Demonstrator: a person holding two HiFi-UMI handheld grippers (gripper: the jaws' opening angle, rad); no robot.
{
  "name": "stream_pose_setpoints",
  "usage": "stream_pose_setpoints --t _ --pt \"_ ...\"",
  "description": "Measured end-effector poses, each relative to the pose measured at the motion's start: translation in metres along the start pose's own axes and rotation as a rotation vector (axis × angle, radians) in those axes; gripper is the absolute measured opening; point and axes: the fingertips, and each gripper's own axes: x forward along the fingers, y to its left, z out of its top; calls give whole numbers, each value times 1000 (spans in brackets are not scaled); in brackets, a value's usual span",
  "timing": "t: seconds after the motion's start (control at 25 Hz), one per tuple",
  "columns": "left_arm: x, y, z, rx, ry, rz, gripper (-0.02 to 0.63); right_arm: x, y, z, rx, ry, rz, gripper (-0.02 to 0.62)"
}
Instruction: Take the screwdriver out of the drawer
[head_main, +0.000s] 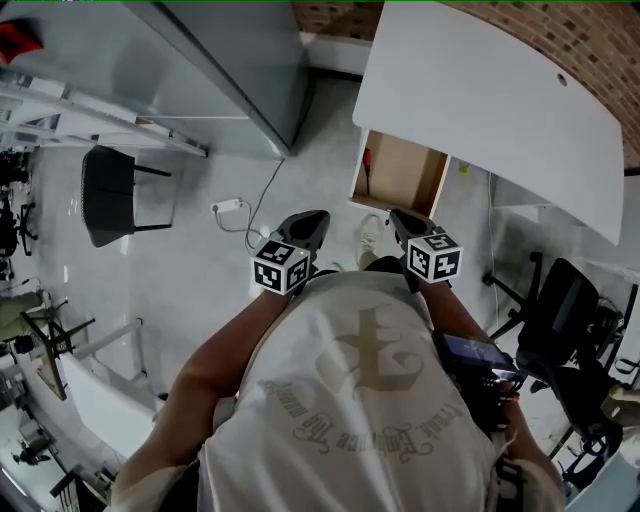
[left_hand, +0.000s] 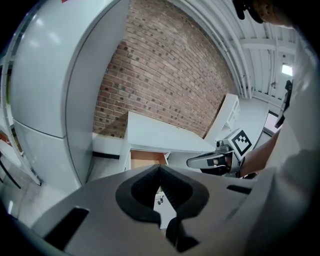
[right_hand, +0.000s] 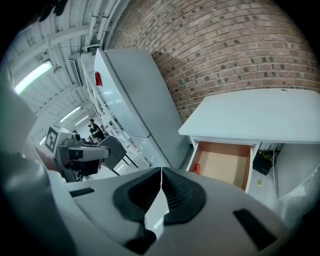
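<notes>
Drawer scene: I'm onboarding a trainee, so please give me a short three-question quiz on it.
1. True or false: the drawer is shut.
2. What does the right tool hold?
3. The screwdriver lies: A) in the right tool; B) inside the drawer, by its left wall; C) beneath the drawer.
Key: 1 false, it stands open; 2 nothing, its jaws are together; 3 B.

Open drawer (head_main: 400, 178) ahead of me, under the surface (head_main: 480, 100).
The screwdriver (head_main: 366, 160) lies in it against its left wall; a tall cabinet (head_main: 230, 70) stands left of the surface; my left gripper (head_main: 308, 224) and right gripper (head_main: 404, 222) sit side by side, short of the drawer.
</notes>
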Motion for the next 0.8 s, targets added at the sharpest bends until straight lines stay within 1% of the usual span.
stream_pose_setpoints --t 0.12,0.32,0.52,0.68,0.8 --pt "10 2 5 -5 -1 10 21 10 -18 -2 -8 36 -4 25" --pt "18 12 7 -36 4 45 21 32 -43 -7 -24 109 -3 25" --pt "24 31 7 -99 12 101 21 61 -51 -10 -48 198 41 25" --pt "32 37 6 -127 9 117 21 81 -56 -9 -63 224 57 24" --pt "40 39 0 -146 22 126 21 95 -63 -9 -71 242 65 25"
